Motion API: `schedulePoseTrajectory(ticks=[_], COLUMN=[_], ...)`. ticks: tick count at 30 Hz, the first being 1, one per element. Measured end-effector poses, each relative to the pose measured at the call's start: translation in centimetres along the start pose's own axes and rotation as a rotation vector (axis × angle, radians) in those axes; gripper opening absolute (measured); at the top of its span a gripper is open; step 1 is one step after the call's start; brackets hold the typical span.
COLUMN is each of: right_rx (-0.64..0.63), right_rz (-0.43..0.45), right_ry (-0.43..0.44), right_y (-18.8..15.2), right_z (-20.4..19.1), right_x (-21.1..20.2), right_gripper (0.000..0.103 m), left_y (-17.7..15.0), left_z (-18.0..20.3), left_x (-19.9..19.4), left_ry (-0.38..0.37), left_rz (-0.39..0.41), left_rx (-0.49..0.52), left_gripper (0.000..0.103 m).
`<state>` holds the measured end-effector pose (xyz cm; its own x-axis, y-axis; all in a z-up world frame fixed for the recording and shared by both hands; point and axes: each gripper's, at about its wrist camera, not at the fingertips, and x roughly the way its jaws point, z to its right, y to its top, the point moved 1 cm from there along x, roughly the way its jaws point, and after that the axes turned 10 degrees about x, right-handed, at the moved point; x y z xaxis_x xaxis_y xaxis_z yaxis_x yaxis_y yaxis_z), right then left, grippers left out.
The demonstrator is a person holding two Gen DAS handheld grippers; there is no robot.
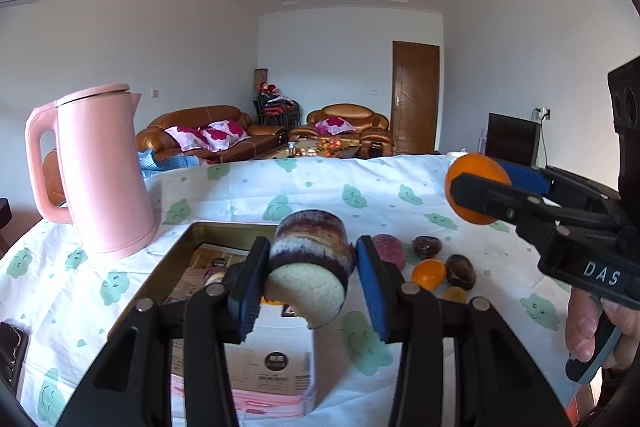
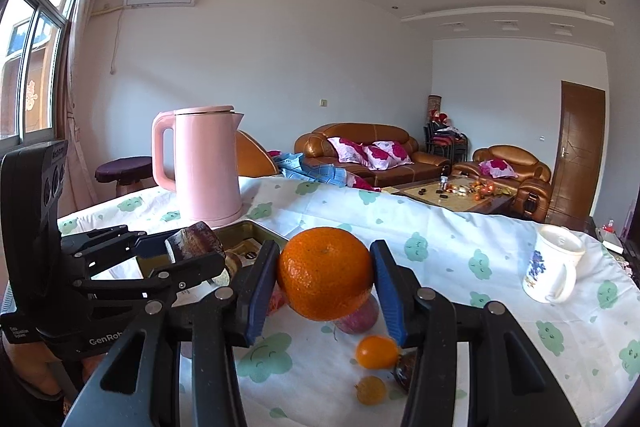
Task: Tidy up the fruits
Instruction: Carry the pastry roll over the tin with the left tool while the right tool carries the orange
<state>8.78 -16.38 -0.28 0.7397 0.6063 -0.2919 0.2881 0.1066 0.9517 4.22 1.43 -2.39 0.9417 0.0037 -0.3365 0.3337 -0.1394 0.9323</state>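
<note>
My left gripper (image 1: 308, 281) is shut on a short piece of sugarcane (image 1: 310, 263) with dark purple skin and a pale cut end, held above the metal tray (image 1: 176, 255). My right gripper (image 2: 326, 277) is shut on a large orange (image 2: 326, 273), raised over the cloth; in the left wrist view that orange (image 1: 472, 187) hangs at the right. On the cloth lie a reddish round fruit (image 1: 390, 247), two dark fruits (image 1: 427, 246) (image 1: 461, 271), a small orange fruit (image 1: 429, 274) and a tiny yellow one (image 1: 454, 294). The left gripper with the sugarcane (image 2: 196, 241) shows at the left of the right wrist view.
A pink kettle (image 1: 102, 171) stands at the back left beside the tray. A white flowered mug (image 2: 554, 263) sits at the right. A stack of boxes (image 1: 276, 367) lies under my left gripper. The table's cloud-print cloth (image 1: 280, 187) ends at the far edge, sofas beyond.
</note>
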Motion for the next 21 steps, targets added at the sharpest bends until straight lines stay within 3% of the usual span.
schedulePoseTrajectory(ticks=[21], right_rx=[-0.043], right_rz=[-0.084], right_ry=[0.107], right_y=[1.2], right_z=[-4.8], right_x=[7.0], right_gripper=[0.049], left_y=[-2.0], left_z=[-7.4], left_x=[1.2], left_ry=[0.111], left_rz=[-0.107], left_rx=[-0.09], left_gripper=[0.045])
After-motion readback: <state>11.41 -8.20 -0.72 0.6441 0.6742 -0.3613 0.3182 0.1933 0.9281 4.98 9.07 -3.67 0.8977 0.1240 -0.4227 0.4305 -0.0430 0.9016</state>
